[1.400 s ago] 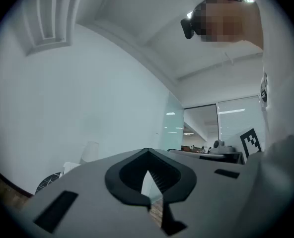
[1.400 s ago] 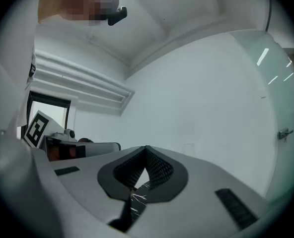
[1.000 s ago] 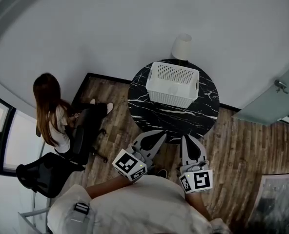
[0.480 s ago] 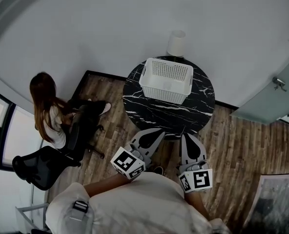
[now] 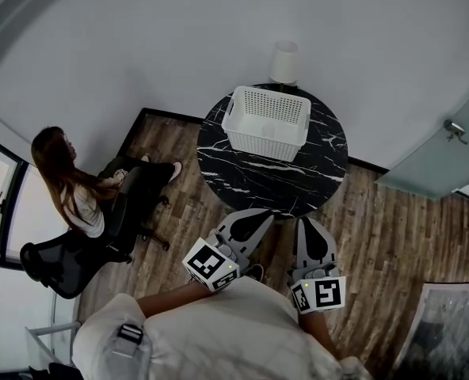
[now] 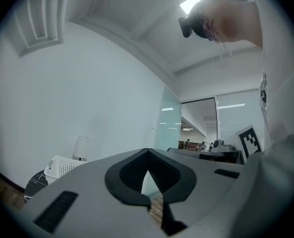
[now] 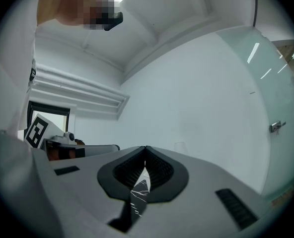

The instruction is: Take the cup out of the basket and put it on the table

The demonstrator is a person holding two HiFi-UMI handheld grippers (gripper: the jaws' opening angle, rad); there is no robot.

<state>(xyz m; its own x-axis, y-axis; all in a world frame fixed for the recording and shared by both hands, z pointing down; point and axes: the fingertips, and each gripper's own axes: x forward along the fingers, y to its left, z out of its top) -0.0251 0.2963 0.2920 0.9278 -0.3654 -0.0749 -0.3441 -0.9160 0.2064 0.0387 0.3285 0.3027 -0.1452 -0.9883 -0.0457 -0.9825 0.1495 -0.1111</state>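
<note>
The inside of the basket (image 5: 266,123) is shown too small in the head view for a cup to be made out in it. In the left gripper view the basket's lower part and most of the table (image 6: 35,182) are covered by the body of the left gripper (image 6: 147,152). In the right gripper view only a sliver of veined marble is seen through the notch between the jaws of the right gripper (image 7: 146,148). What the white upright thing (image 5: 284,62) behind the table is cannot be told. The door (image 5: 444,145) and a framed panel (image 5: 448,331) are cut off by the head view's right edge.
</note>
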